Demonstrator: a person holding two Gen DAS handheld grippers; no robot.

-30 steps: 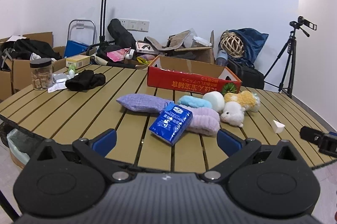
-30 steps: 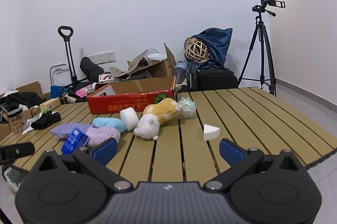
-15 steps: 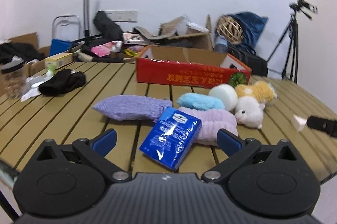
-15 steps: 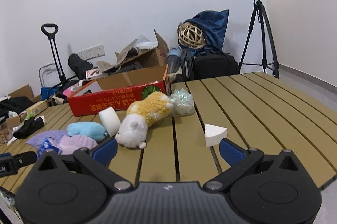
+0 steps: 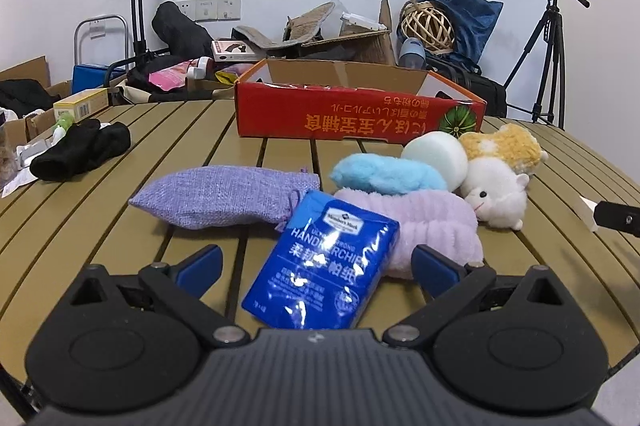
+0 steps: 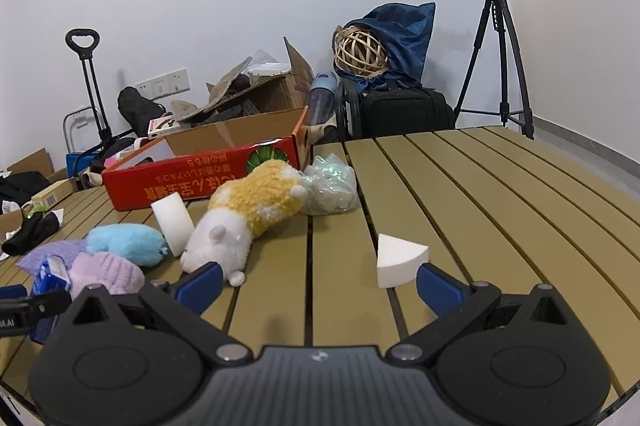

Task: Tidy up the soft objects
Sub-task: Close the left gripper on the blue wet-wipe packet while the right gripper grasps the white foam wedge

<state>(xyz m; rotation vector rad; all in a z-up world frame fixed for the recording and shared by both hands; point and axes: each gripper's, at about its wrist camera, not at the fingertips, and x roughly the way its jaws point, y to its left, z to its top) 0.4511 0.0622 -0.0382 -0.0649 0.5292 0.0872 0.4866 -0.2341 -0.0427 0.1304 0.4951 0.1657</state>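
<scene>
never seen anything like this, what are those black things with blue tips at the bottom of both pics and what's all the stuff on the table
Those are two hand-held grasping tools, one in each of a person's hands, not a robot. Each carries a wide-angle camera looking forward along its two blue-tipped fingers, so each picture shows one tool from behind.

The left tool is open, its fingers either side of a blue tissue pack that leans on a lilac headband. The right tool is open too, beside a white foam wedge. Neither holds anything.

On the slatted table lie a purple pouch, a light blue plush, a white foam cylinder, a white plush toy, a yellow plush toy and a clear bag. Behind them stands an open red box. Black cloth lies further left.
</scene>
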